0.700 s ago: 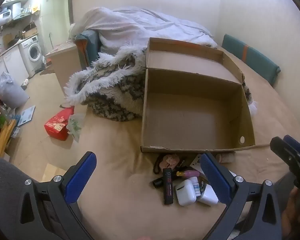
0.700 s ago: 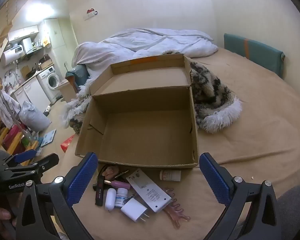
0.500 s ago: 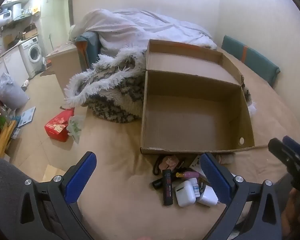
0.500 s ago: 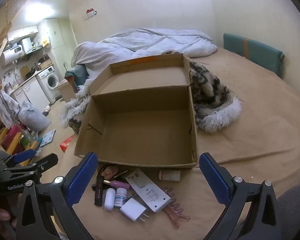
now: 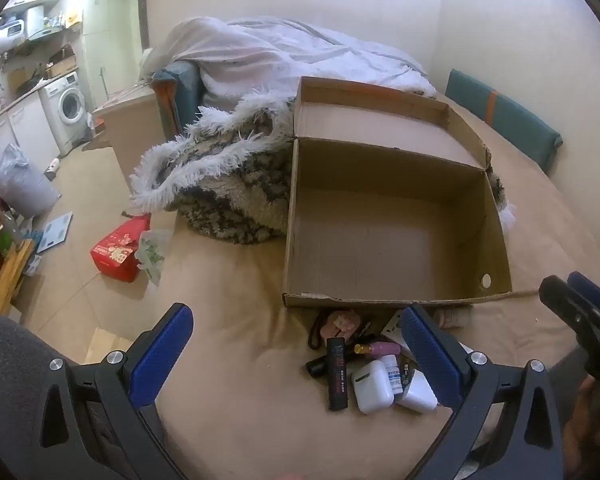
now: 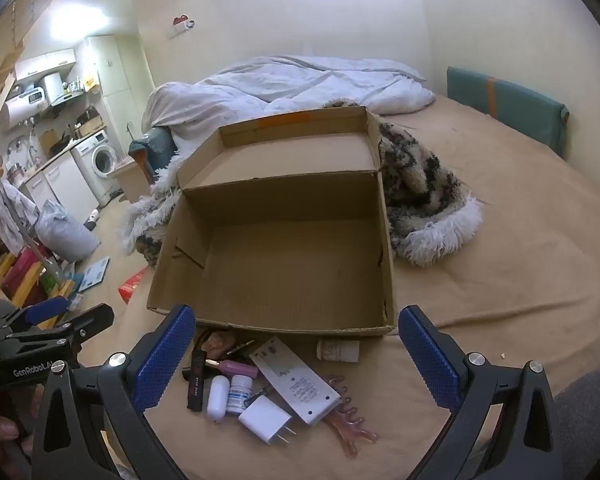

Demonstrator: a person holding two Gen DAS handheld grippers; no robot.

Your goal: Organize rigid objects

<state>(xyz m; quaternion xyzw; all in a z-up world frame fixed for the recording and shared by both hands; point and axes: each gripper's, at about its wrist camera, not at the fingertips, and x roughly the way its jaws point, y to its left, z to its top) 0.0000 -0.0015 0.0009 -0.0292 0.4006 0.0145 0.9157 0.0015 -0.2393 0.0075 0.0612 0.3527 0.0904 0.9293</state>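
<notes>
An open, empty cardboard box (image 5: 396,240) (image 6: 284,264) sits on the tan bed. In front of it lies a pile of small items: a white earbud case (image 5: 371,386) (image 6: 217,396), a white charger plug (image 6: 265,418) (image 5: 417,393), a white remote (image 6: 294,385), a black stick (image 5: 337,372) (image 6: 196,380), a pink bottle (image 5: 380,348) (image 6: 236,368), a small white bottle (image 6: 239,393), a pill jar (image 6: 337,350) and a pink hair claw (image 6: 350,432). My left gripper (image 5: 296,344) and right gripper (image 6: 296,344) are both open and empty, just above the pile.
A fuzzy black-and-white blanket (image 5: 228,184) (image 6: 424,200) lies behind the box, a white duvet (image 6: 292,84) beyond it. A green cushion (image 6: 508,108) leans on the right wall. The bed's left edge drops to a floor with a red bag (image 5: 118,252).
Both grippers have shifted very slightly; the view is nearly the same. Nothing was taken hold of or moved.
</notes>
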